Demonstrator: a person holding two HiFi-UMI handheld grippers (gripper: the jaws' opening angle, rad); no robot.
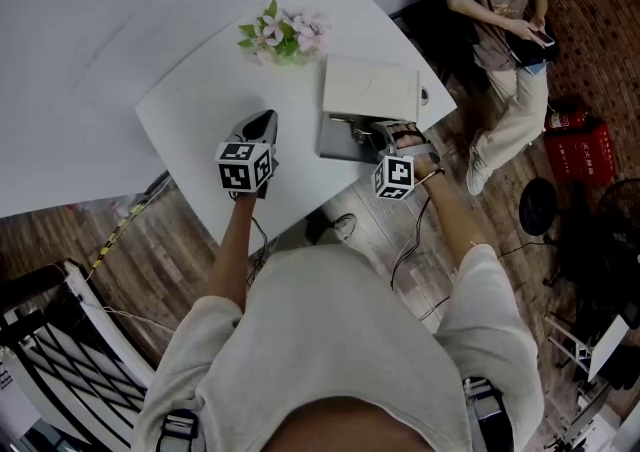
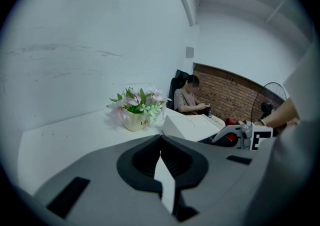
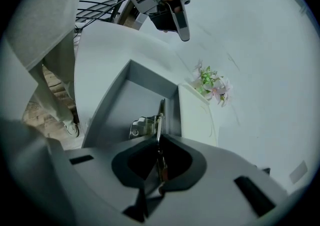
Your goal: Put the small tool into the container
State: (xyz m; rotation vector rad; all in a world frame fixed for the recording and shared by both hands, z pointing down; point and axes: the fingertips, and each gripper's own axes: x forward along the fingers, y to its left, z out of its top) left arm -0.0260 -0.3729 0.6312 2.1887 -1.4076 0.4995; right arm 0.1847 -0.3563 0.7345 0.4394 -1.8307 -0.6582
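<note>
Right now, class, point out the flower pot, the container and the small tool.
flower pot (image 2: 134, 121), left gripper view, the pot's front wall.
container (image 3: 125, 105), right gripper view, its bare grey floor.
small tool (image 3: 141, 127), right gripper view, its metal body.

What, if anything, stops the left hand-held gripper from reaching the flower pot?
Likely nothing, so yes: only bare table lies between the left hand-held gripper and the flower pot; the white box sits off to the right.

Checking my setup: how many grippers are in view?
2. The left gripper is over the white table; the right gripper, holding the small tool, is over the open grey container. No others appear hidden.
</note>
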